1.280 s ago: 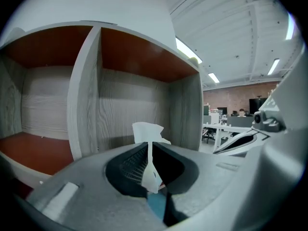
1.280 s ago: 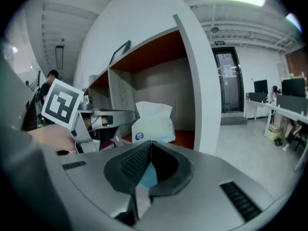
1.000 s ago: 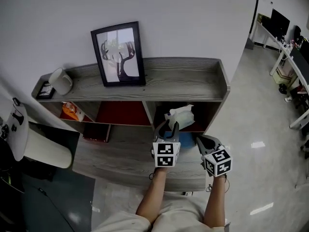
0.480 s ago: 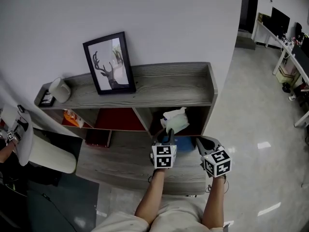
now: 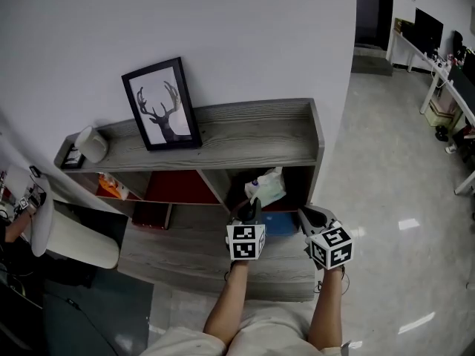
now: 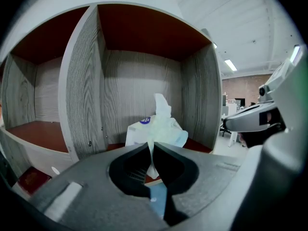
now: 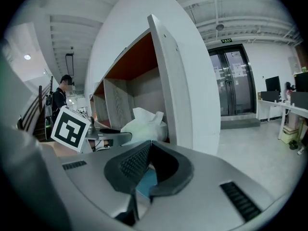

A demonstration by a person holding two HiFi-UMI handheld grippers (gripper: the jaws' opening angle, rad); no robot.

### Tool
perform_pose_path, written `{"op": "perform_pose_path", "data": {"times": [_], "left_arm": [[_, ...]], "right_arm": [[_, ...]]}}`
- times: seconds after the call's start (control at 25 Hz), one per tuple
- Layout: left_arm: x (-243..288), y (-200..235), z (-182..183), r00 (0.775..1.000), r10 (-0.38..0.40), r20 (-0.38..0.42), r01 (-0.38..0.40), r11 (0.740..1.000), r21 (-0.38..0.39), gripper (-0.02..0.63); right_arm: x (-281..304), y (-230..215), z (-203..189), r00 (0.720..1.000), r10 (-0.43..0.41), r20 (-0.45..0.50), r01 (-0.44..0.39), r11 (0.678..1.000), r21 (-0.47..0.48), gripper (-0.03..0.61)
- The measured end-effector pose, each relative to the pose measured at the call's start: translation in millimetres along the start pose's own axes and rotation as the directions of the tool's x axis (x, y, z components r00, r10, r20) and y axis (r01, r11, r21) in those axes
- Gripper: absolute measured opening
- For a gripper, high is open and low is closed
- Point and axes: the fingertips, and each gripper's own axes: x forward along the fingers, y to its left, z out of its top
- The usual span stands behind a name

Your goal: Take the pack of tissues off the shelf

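The pack [image 5: 269, 186] sat in the lower right compartment of the shelf [image 5: 245, 136], a loose white tissue standing up from its top. The left gripper [image 5: 252, 202] reached into the mouth of that compartment, and its jaws were pressed on a fold of the tissue that hung down between their tips. Seen from that gripper [image 6: 150, 148], the pack [image 6: 156, 126] was just beyond the jaws, in front of the grey back wall. I could not tell whether it rested on the red floor of the compartment or hung just clear of it.

The right gripper [image 5: 303, 212] was held beside the left one, outside the shelf's right wall, near a blue object [image 5: 282, 223] on the lower board. Its jaws [image 7: 148, 146] were pressed together with nothing between them. On top of the shelf a framed deer picture [image 5: 159, 104] leaned against the wall, with a white cup [image 5: 93, 145] to its left.
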Motion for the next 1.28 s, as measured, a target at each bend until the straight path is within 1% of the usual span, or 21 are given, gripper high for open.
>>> {"op": "perform_pose_path", "data": {"times": [0.24,0.64,0.76,1.0,1.16,1.28], "left_arm": [[-9.4,-3.4,1.2,0.999,0.032,0.005,-0.032,0.999,-0.016,0.02],[-42.9,-5.0,-10.8,0.993,0.115,0.012,-0.114,0.993,-0.038,0.018],[-58.2,-4.4,-10.6,0.99,0.137,0.031,-0.136,0.99,-0.048,0.018],[-87.6,1.4,-19.1,0.98,0.194,0.047,-0.19,0.979,-0.079,0.018],[-113.9,3.0,-30.3,0.968,0.248,0.047,-0.242,0.964,-0.109,0.018],[-131.2,3.6,-39.5,0.961,0.273,0.045,-0.266,0.956,-0.122,0.018]], "right_arm": [[2.2,1.4,-9.7,0.999,0.022,-0.042,-0.024,0.999,-0.045,0.017],[-4.5,13.7,-27.8,0.993,0.101,-0.067,-0.104,0.993,-0.048,0.017],[-6.2,19.7,-30.7,0.99,0.125,-0.063,-0.128,0.991,-0.048,0.017],[-4.9,37.8,-40.2,0.981,0.183,-0.072,-0.187,0.98,-0.061,0.016],[-6.9,50.8,-43.7,0.972,0.225,-0.066,-0.229,0.971,-0.064,0.015],[-3.7,59.5,-47.6,0.967,0.246,-0.062,-0.25,0.967,-0.058,0.017]]}}
